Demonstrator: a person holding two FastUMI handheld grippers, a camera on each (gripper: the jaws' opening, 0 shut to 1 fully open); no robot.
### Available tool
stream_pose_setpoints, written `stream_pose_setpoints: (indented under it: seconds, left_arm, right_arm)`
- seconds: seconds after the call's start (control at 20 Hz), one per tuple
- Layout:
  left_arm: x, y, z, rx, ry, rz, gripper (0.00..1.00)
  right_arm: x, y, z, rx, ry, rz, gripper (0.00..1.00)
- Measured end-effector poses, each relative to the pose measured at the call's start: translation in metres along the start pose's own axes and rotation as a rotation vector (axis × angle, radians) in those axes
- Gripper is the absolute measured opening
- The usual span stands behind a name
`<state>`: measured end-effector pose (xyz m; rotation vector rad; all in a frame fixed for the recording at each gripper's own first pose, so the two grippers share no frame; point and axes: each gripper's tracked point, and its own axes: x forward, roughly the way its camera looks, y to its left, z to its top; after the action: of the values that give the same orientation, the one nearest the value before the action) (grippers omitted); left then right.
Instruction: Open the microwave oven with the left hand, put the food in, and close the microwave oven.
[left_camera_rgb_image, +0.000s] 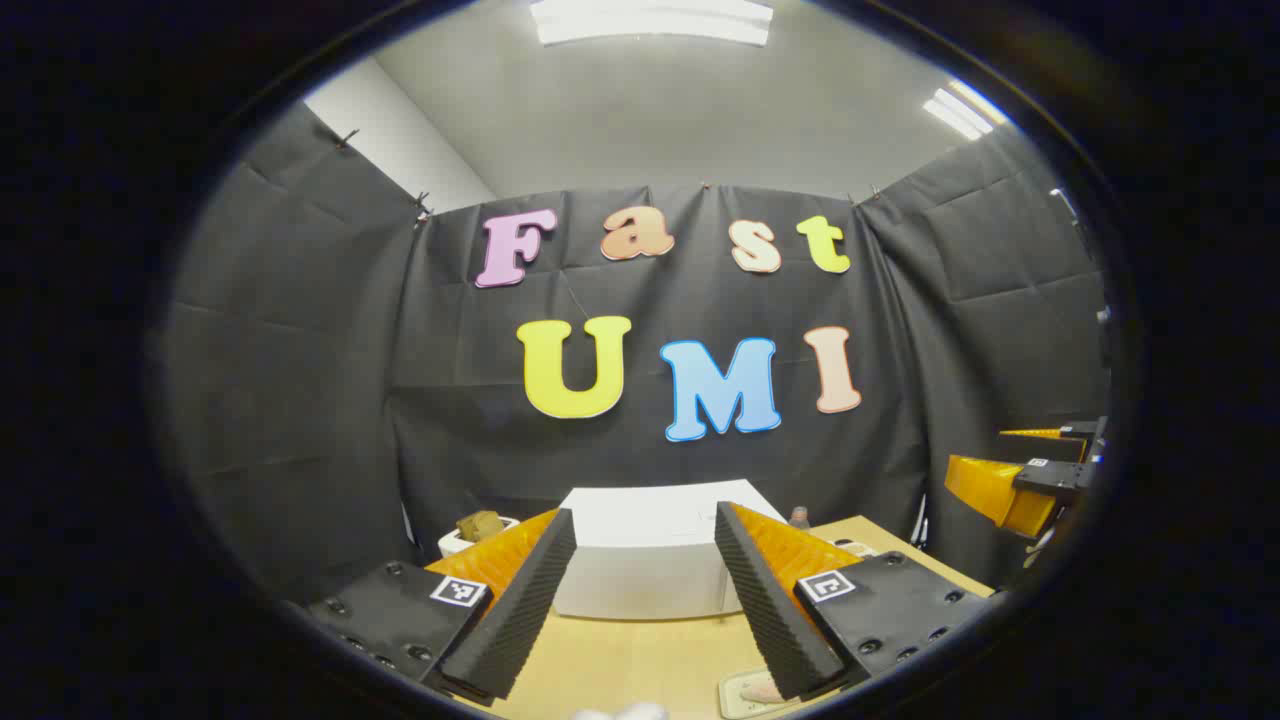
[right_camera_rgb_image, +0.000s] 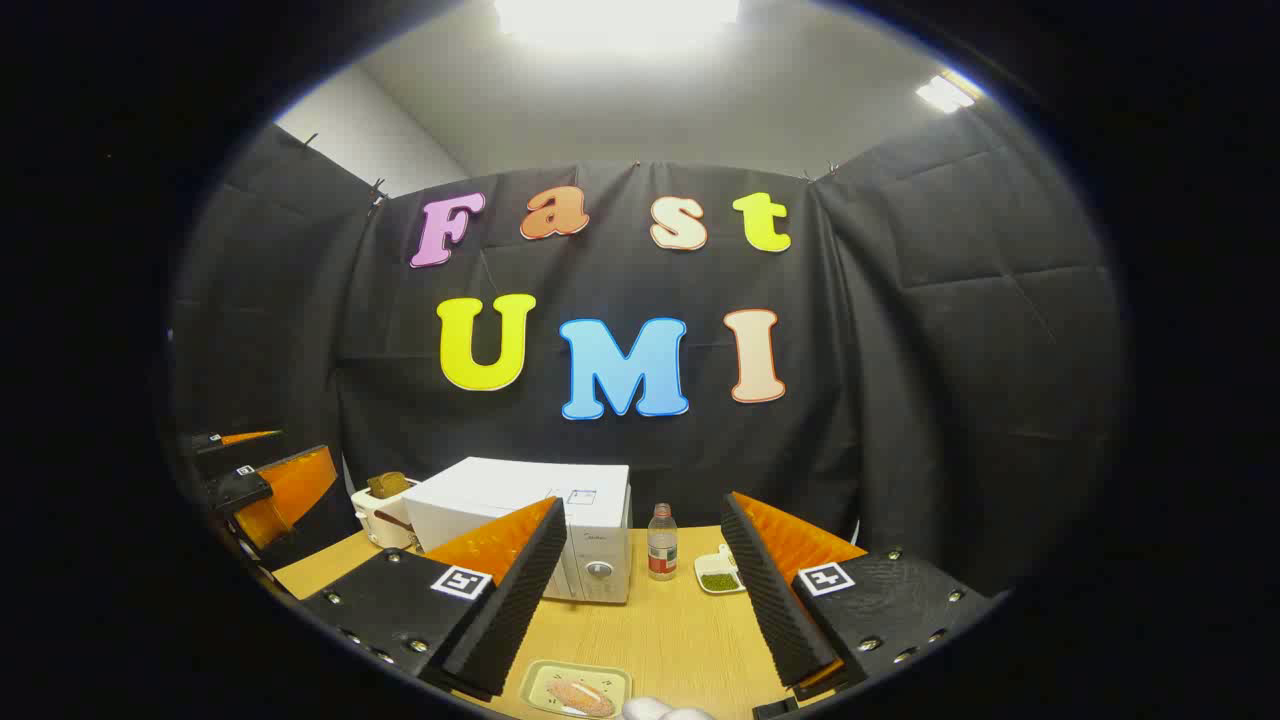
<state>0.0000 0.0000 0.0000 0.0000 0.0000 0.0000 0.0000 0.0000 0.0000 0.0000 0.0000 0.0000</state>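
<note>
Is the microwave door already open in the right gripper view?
No. The microwave stands on the table with its door flush against the front, and the food tray is outside, near the camera.

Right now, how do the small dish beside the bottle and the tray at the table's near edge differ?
The dish holds something green; the tray holds an orange-pink food piece. The dish sits far back by the bottle; the tray lies nearest the right gripper. Both rest on the table.

Both cameras hover above the near edge of the table (right_camera_rgb_image: 670, 630), facing the back wall. Both frame the microwave (right_camera_rgb_image: 560, 520) (left gripper view nearer, head-on; right gripper view rightward, farther).
</note>
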Motion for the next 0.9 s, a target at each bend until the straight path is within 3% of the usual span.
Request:
stream_pose_setpoints:
  seconds: [0.9]
  left_arm:
    - [0.011, 0.005, -0.011, 0.014, 0.005, 0.012, 0.99]
  right_arm:
    - [0.008, 0.008, -0.006, 0.011, 0.019, 0.01, 0.95]
